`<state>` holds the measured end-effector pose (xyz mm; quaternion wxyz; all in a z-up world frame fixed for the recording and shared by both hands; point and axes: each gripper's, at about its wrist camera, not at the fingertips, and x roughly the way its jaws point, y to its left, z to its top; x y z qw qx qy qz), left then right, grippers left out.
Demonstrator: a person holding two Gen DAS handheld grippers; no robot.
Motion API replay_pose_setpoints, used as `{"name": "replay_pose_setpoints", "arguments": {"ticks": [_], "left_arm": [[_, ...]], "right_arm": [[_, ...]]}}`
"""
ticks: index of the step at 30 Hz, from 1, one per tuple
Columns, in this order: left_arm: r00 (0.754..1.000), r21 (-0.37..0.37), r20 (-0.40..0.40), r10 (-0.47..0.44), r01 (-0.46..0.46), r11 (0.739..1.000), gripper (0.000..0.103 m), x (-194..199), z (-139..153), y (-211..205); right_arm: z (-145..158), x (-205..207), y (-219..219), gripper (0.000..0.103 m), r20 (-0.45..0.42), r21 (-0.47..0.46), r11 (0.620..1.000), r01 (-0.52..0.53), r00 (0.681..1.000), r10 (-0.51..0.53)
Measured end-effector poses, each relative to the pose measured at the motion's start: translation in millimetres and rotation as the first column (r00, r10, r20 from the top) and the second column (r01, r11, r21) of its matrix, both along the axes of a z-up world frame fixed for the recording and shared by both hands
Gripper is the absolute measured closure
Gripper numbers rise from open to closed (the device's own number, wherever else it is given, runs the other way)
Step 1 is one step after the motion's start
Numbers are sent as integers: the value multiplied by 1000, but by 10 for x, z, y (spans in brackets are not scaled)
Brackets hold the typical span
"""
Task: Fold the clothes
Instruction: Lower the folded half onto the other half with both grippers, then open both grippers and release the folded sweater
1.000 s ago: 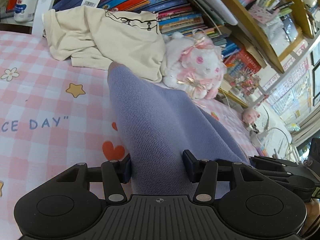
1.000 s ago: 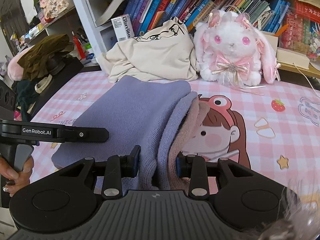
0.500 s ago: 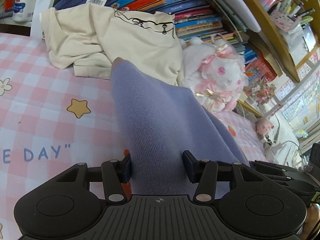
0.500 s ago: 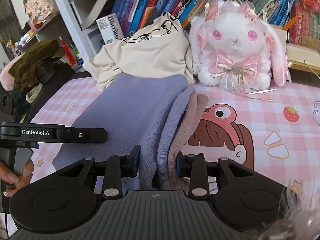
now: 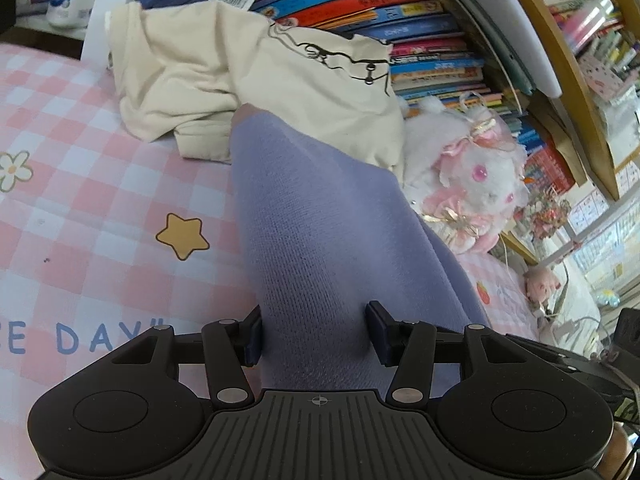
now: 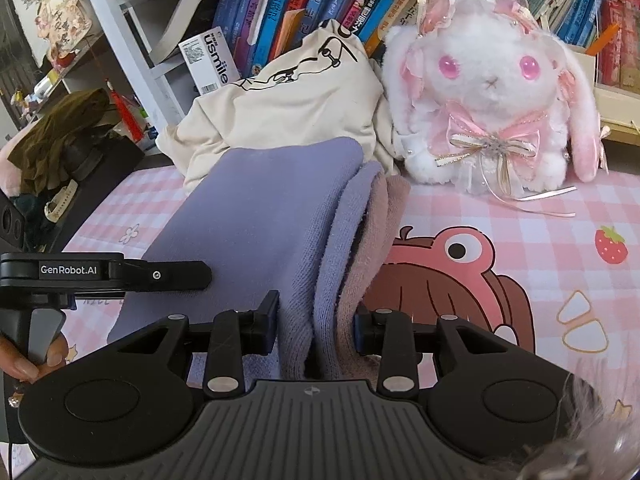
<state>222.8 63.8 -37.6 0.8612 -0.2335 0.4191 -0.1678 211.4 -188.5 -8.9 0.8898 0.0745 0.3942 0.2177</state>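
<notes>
Both grippers have carried the folded purple sweater (image 6: 256,216) farther up the frame since the earlier pictures, so its far edge now meets the cream garment (image 6: 288,112), and the plush rabbit (image 6: 492,92) looms larger.

In the left wrist view, the pink checked surface (image 5: 80,208) fills the left side, with a yellow star print (image 5: 183,236) near the middle. The left gripper (image 5: 316,330) at lower centre pinches a thick fold of the purple sweater (image 5: 316,232), both pads pressed into the knit. The cream garment (image 5: 256,76) lies crumpled at upper centre against a row of books (image 5: 400,12), and the rabbit (image 5: 476,184) sits at right.

In the right wrist view, a hand (image 6: 24,360) at the lower left edge holds the other black gripper handle. The sweater lies folded on the surface (image 6: 540,208) from centre toward upper centre, a dusty pink layer showing along its right edge. The right gripper (image 6: 316,328) at lower centre is clamped on the bunched layers. The rabbit sits upright at upper right, just beside the cream garment.
</notes>
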Motion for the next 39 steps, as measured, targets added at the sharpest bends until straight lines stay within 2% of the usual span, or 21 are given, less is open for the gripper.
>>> {"name": "replay_pose_setpoints", "arguments": {"ticks": [3, 6, 11, 13, 21, 29, 33, 39], "left_arm": [[1000, -12, -7, 3, -3, 1000, 51, 1, -14, 11], [1000, 11, -9, 5, -5, 1000, 47, -8, 9, -13], [1000, 81, 14, 10, -11, 997, 44, -90, 103, -75], [1000, 99, 27, 15, -18, 995, 43, -146, 142, -78], [994, 98, 96, 43, -52, 994, 39, -496, 318, -44], [983, 223, 182, 17, -58, 973, 34, -959, 447, -214], [984, 250, 173, 31, -75, 965, 34, -1143, 428, -264], [983, 317, 181, 39, -96, 944, 30, -1403, 403, -355]], "right_arm": [[-45, 43, -44, 68, -26, 30, 999, 22, 999, -21], [-66, 46, -82, 61, -49, 50, 998, 48, 998, -45], [-1, -16, -137, 38, -56, 64, 995, 81, 995, -78], [40, -63, -168, 34, -54, 72, 993, 97, 994, -93], [145, -320, -222, 28, -39, 49, 989, 138, 990, -137], [154, -770, -206, 24, -5, -18, 988, 155, 988, -155], [145, -1011, -192, 23, 28, -69, 984, 163, 986, -162], [130, -1334, -162, 17, 87, -137, 971, 198, 979, -187]]}}
